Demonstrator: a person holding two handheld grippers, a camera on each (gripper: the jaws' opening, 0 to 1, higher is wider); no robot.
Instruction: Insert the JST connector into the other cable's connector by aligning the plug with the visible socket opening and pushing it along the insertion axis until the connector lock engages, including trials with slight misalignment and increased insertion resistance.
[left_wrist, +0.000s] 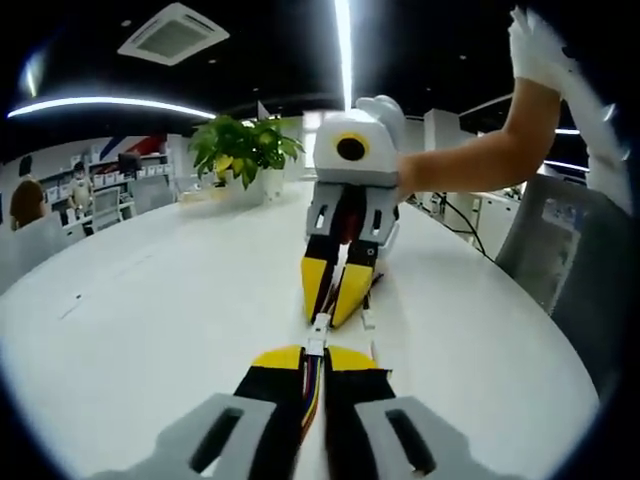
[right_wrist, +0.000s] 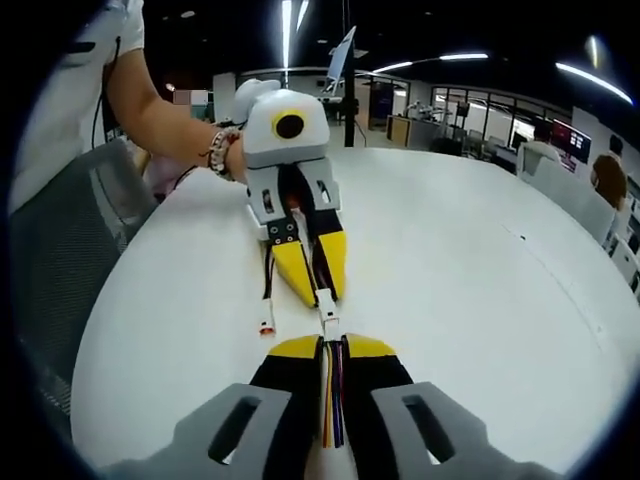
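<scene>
- So, I hold one cable in each gripper, nose to nose over the white table (left_wrist: 150, 300), so the 2 ends can slide together.
- Left gripper (left_wrist: 315, 352): jaws clenched on a bundle of coloured wires (left_wrist: 312, 385). Its small white connector (left_wrist: 317, 345) sticks out just past the tips, pointing fwd, away from me.
- Right gripper (right_wrist: 331, 345): also clenched, on its own coloured wires (right_wrist: 333, 400). Its white plug (right_wrist: 328, 322) pokes out front the same way.
- In the left gripper view, the other gripper comes in from the far side, tips almost at mine. The 2 white ends look touching, maybe partly in. Too small to tell if the lock has clicked.
- Long axis: both connectors lie along their jaws, so they make approx one straight line from gripper to gripper. Good for a straight push, I think.
- A spare loose connector (right_wrist: 266, 328) lies on the table beside the left gripper, on a dark wire.
- A person's arm (left_wrist: 480, 160) holds the far gripper.
</scene>
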